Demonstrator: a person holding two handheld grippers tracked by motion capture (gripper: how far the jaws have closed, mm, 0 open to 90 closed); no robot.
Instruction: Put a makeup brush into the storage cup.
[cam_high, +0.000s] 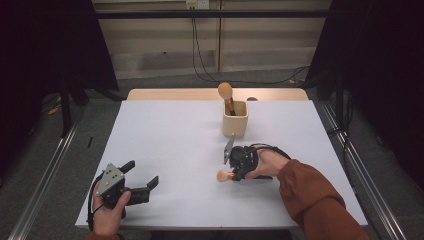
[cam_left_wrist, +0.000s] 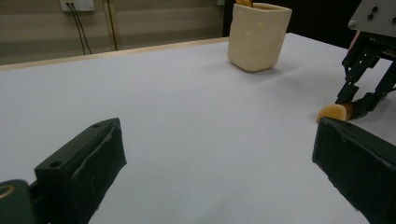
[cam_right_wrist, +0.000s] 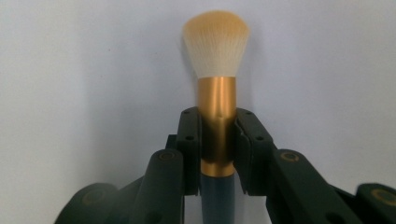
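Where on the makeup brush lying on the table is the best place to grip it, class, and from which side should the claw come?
Grip the makeup brush on its gold metal collar, just below the bristles: it is rigid and straight-sided, while the bristles would crush. Come from above, one jaw on each side of the collar, since the brush lies flat on the table. The right claw is shut on it exactly there.

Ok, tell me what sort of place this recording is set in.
Probably a lab or test room set up for recording. A plain white table stands between dark curtains, cables run down to a carpeted floor, and metal rails flank the table.
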